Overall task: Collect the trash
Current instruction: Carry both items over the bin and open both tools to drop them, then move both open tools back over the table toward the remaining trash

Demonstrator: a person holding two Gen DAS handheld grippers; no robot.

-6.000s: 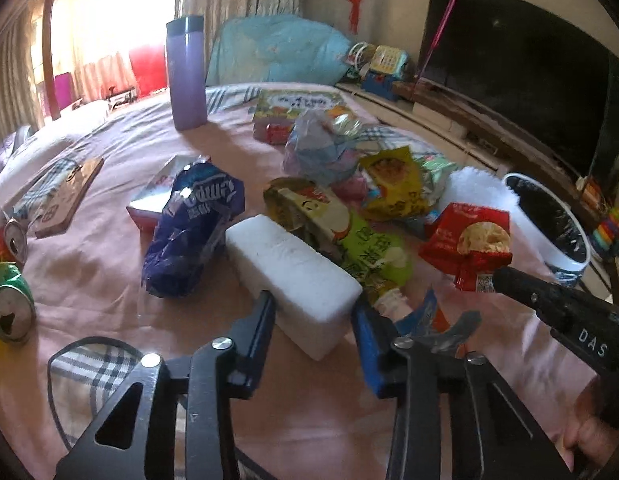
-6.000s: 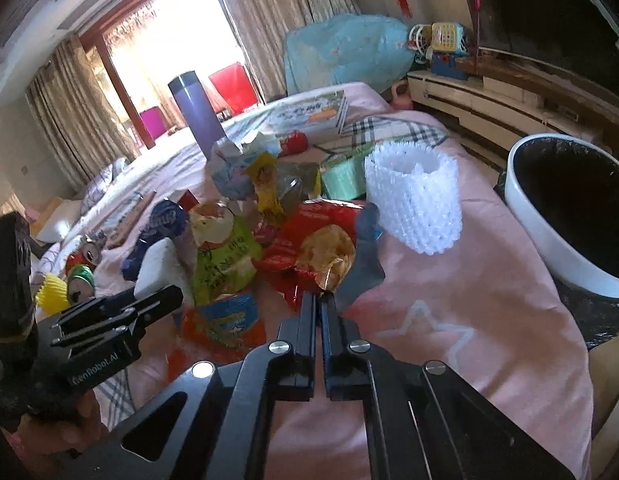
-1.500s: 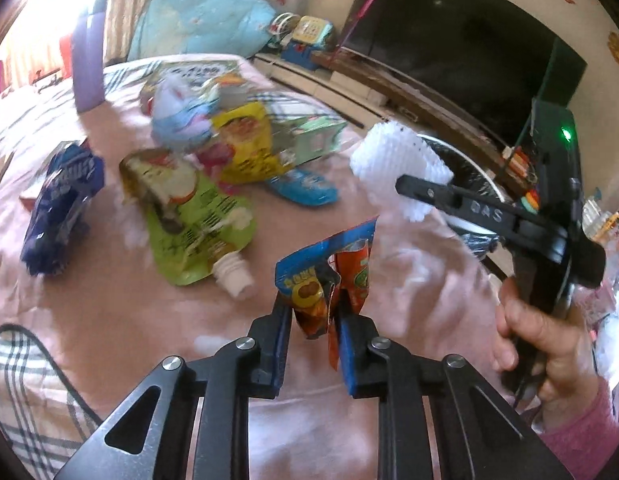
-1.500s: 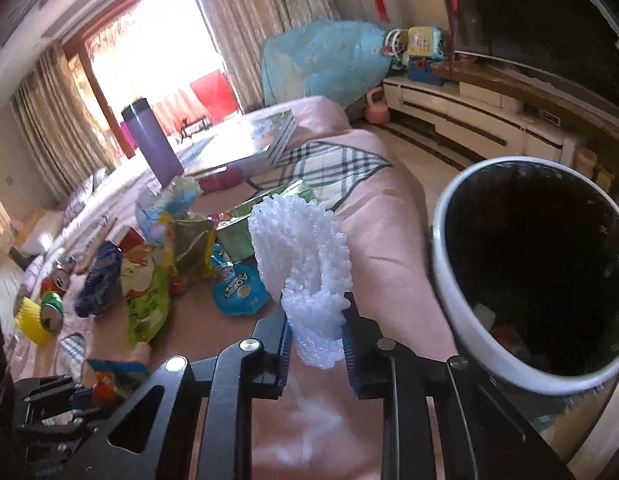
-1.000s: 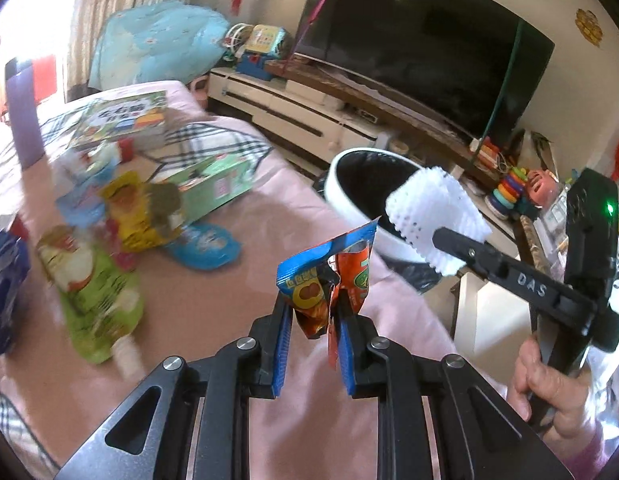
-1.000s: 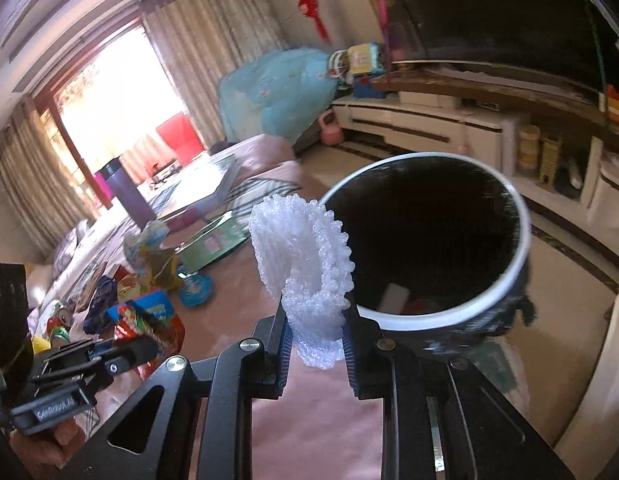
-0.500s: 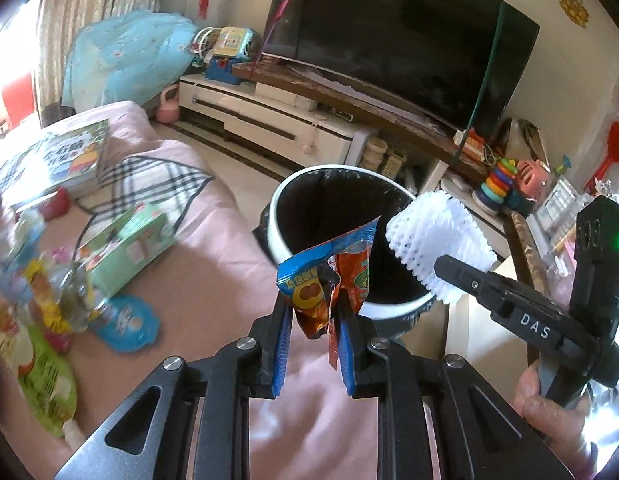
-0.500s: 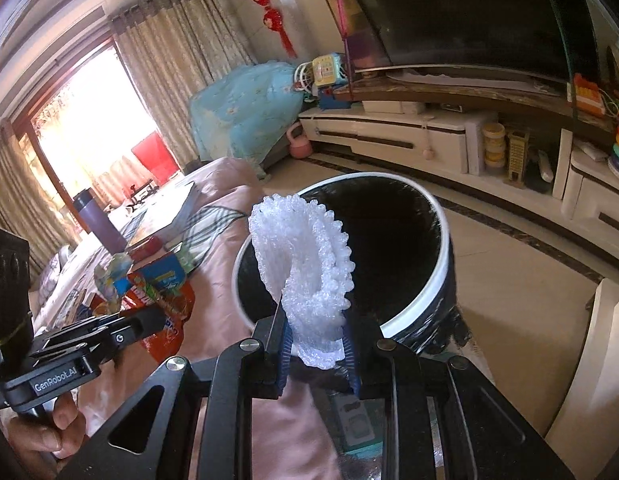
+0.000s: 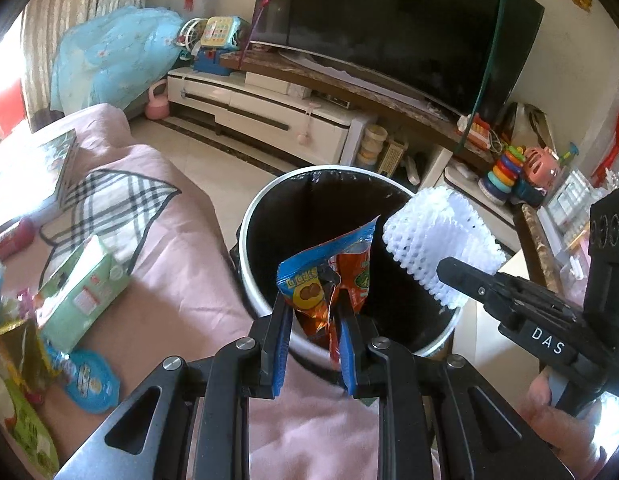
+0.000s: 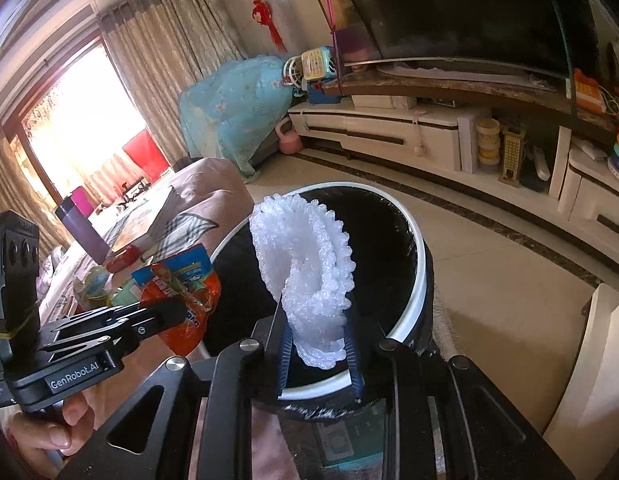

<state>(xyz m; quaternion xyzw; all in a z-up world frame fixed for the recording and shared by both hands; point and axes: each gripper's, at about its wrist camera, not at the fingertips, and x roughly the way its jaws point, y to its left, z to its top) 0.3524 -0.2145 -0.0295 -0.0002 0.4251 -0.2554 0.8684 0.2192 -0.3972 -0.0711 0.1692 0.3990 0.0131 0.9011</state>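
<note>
While both tools hang over the black-lined trash bin [image 9: 253, 216], our left gripper [image 9: 315, 320] pinches a crumpled snack wrapper [image 9: 329, 280]. Our right gripper [image 10: 319, 336] clamps white foam netting [image 10: 305, 264]. Green box [image 9: 81, 284] lies on pink bedspread [image 9: 181, 264] beside the bin.

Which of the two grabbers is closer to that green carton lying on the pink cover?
Left. The left gripper, holding an orange wrapper, is beside the green carton; the right gripper is farther, over the bin.

1. A dark television [image 9: 401, 28] fills the wall ahead of me.
2. Below it, a white TV cabinet [image 10: 389, 130] on pale floor tiles [image 10: 509, 280].
3. Sunlight glows through beige curtains [image 10: 149, 64].
</note>
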